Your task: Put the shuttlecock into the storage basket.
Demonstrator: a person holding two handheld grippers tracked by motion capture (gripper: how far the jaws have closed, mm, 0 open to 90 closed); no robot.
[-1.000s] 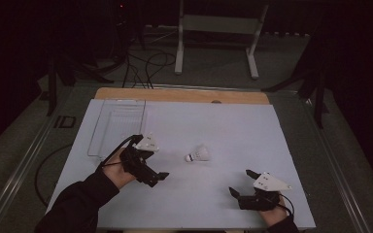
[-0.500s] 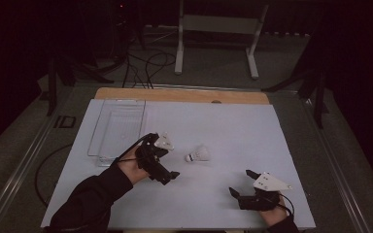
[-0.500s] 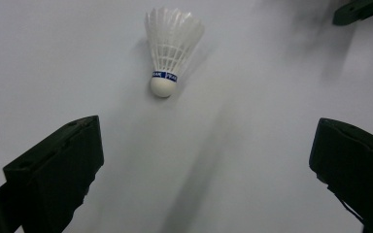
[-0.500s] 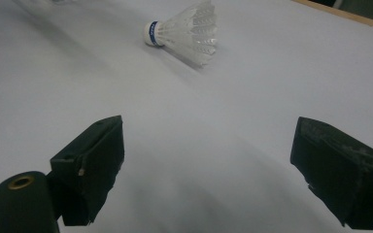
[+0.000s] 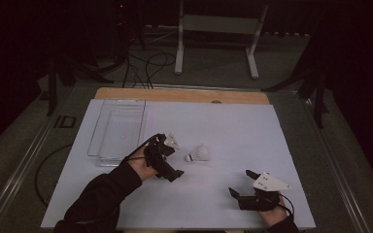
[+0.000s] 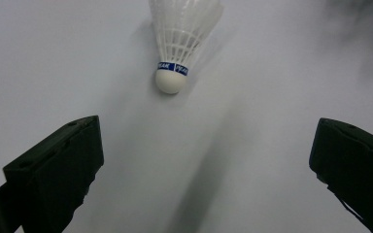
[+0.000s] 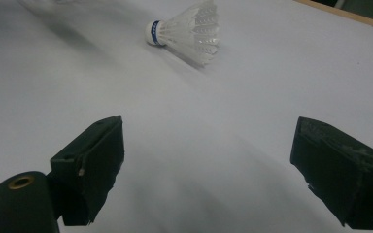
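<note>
The white desk (image 5: 233,131) lies bare across its middle and right side, giving open passage to the shuttlecock (image 5: 199,155) from the far edge and the right edge. The left gripper (image 5: 167,162), jaws spread wide, occupies the approach just left of it. A clear tray (image 5: 119,128) blocks the far left corner.

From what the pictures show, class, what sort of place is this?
Probably a recording lab: a white table in a dark room, floor cables, a metal stand, and a shuttlecock laid out.
</note>
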